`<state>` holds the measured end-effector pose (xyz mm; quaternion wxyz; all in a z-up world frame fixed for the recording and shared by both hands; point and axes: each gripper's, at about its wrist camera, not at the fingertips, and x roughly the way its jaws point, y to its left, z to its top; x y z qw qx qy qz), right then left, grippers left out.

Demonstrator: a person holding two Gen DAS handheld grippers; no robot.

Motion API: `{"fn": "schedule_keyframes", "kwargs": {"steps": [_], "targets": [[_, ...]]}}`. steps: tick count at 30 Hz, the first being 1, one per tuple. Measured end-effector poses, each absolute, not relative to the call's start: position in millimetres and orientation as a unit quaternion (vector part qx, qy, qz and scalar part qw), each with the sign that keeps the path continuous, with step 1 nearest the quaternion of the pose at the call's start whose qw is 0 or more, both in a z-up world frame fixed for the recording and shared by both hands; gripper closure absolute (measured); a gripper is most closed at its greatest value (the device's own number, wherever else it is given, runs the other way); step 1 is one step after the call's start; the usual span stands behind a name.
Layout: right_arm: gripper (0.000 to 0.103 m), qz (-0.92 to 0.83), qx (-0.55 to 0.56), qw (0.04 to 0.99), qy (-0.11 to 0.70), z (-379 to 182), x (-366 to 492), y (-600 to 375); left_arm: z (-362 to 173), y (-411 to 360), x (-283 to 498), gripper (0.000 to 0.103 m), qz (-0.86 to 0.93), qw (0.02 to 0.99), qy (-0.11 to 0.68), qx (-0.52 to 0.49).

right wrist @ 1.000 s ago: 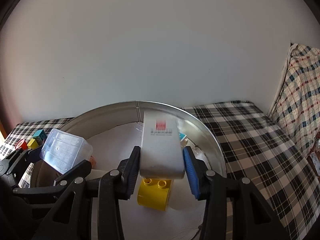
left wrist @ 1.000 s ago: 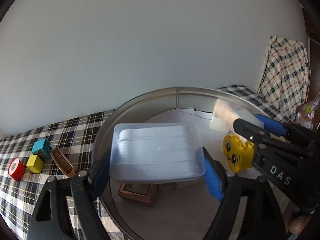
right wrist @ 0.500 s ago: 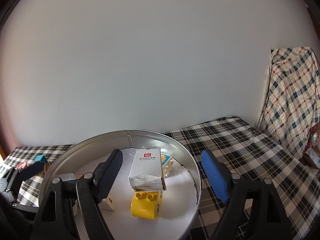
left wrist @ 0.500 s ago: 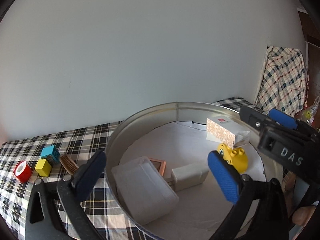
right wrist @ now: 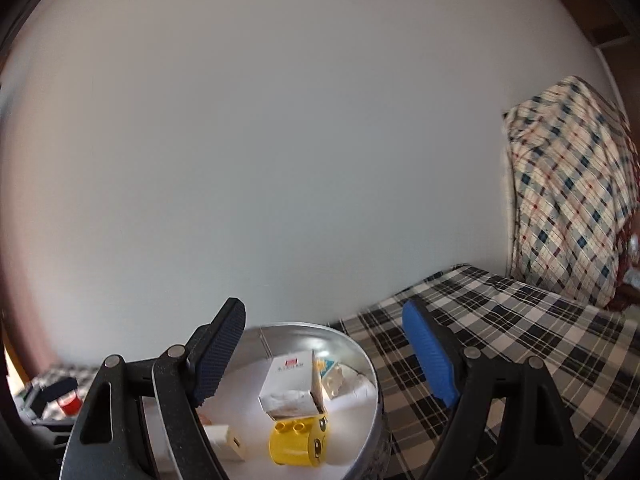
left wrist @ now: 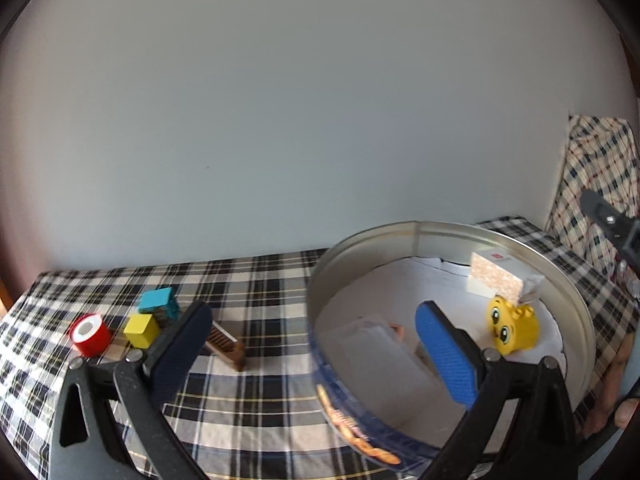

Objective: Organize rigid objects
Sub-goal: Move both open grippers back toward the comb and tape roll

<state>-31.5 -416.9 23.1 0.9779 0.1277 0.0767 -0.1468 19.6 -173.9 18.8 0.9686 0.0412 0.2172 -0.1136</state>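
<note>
My left gripper [left wrist: 312,332] stands wide open and holds nothing, straddling the near left rim of a round metal tin [left wrist: 416,236]. Inside the tin lie a clear plastic box [left wrist: 380,356], a yellow face brick [left wrist: 512,328] and a white carton [left wrist: 500,280] that leans on the brick. My right gripper [right wrist: 324,324] is open too, nothing between its fingers, hanging above and behind the tin [right wrist: 360,352]. Below it I see the carton [right wrist: 292,388], the yellow brick [right wrist: 296,444] and a small white block [right wrist: 224,444].
On the checked cloth left of the tin sit a red tape roll [left wrist: 90,334], a yellow cube [left wrist: 140,330], a teal cube [left wrist: 158,304] and a brown comb [left wrist: 226,344]. A plaid cushion [right wrist: 572,200] stands at the right against the white wall.
Both grippers opened and let go: the clear box dropped into the tin, the white carton came to rest on the yellow brick. Both grippers have drawn back from the tin.
</note>
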Motion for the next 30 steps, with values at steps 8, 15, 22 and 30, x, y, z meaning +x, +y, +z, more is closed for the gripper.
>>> {"fn": "schedule_keyframes", "kwargs": {"steps": [8,15,22,30], "targets": [[0.020,-0.187,0.078,0.976,0.077,25,-36,-399,13,-166,16,0.000,-0.093,0.972,0.209,0.048],[0.020,-0.185,0.064,0.978,0.072,25,-44,-380,13,-162,8,0.000,-0.107,0.970,0.207,0.060],[0.020,-0.194,0.064,0.977,0.058,26,-56,-367,13,-142,1,0.000,-0.113,0.970,0.208,0.062],[0.020,-0.186,0.085,0.975,0.085,21,-58,-354,13,-100,6,0.000,-0.094,0.971,0.213,0.054]]}}
